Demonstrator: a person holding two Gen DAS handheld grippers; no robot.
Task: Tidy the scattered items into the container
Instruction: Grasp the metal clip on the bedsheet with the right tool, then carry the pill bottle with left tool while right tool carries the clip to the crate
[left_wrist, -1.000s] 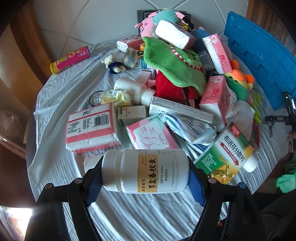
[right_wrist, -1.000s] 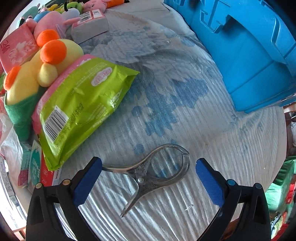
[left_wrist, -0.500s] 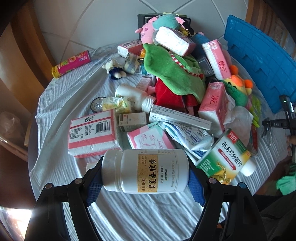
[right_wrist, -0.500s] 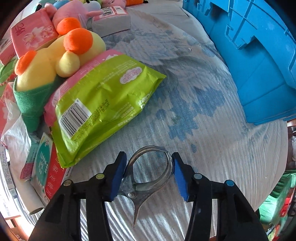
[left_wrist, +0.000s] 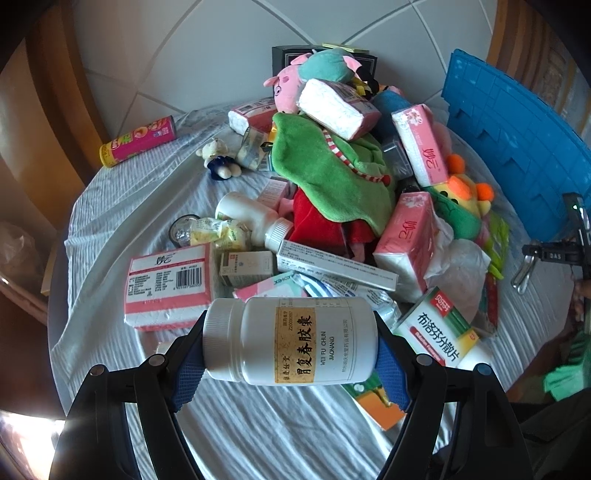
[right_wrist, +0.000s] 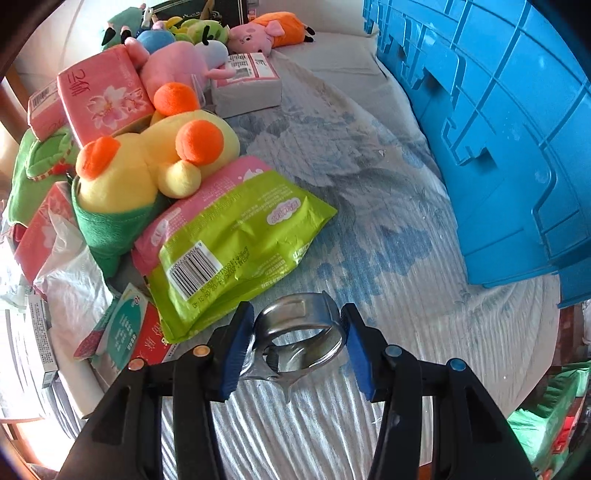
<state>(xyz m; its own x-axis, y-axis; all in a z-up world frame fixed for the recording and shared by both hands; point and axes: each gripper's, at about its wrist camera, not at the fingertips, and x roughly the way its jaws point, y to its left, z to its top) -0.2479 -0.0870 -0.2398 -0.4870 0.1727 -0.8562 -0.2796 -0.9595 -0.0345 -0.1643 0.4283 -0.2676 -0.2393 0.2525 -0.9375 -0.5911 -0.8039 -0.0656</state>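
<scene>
Metal clamp tool, shiny steel with a ring-shaped loop handle (right_wrist: 301, 332), sits lower centre of the right wrist view, pinched across its loop between the blue-padded fingers (right_wrist: 236, 347) of the right gripper (right_wrist: 295, 347). Jaws have just been closing and now press both sides of the loop; clamp tilted, pointed end hanging down, looks clear of the striped white-and-blue cloth on the tabletop (right_wrist: 388, 221). In the left wrist view the same clamp shows small at right edge, dangling under the right gripper.

Left gripper (left_wrist: 290, 347) lower centre of its view: fingers (left_wrist: 186, 373) clamped end to end on a white plastic medicine bottle with a gold label (left_wrist: 291, 339), bottle lying sideways, cap at left, held above the cloth.

Outward: green-and-pink foil wipes pack (right_wrist: 236, 243) just upper left of the clamp, yellow plush with orange pompoms (right_wrist: 155, 162) behind it, pink tissue packs and more plush further up left. Blue plastic crate, ribbed wall (right_wrist: 498, 129), fills the upper right of the right wrist view, well apart from the clamp with bare cloth between.

Step in hand, judged: carry the clamp to the crate. Do it well:
- grip is on a smooth curved ring, so it may pivot or slip; keep squeeze firm, no fast swings
- raise enough for the dangling tip to clear the crate rim; rim not visible here, height unknown
- release only once over the opening
- bottle is secure; take it to the crate as well.
</scene>
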